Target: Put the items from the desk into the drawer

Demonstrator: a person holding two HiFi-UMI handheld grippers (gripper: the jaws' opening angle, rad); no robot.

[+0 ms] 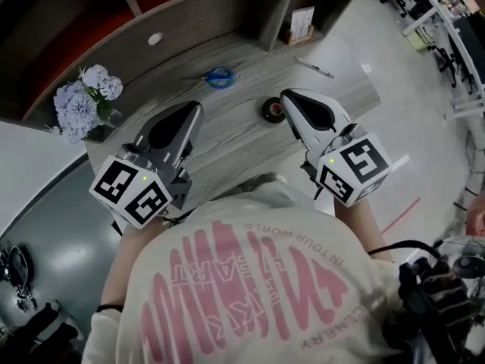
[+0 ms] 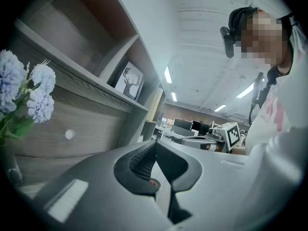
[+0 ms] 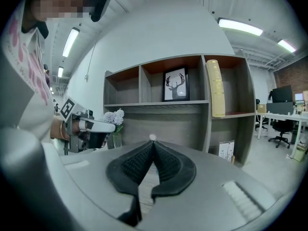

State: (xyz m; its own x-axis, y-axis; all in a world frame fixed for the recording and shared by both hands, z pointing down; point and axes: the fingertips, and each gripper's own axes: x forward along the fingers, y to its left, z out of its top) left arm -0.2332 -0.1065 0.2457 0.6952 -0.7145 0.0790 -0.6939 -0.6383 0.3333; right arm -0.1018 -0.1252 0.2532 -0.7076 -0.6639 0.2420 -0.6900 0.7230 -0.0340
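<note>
Scissors (image 1: pixel 220 76) appear only in head view; left gripper (image 2: pixel 155 143) and right gripper (image 3: pixel 153 143) fingers clenched, empty.

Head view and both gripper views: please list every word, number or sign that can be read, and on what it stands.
"INTOUR WORLD": shirt, upside down in the head view.
"HEART": same shirt, big pink letters.
"CENERY": shirt edge, beginning hidden.
Square markers, no letters: on left gripper and right gripper.
Card in the shelf: too small to read.
</note>
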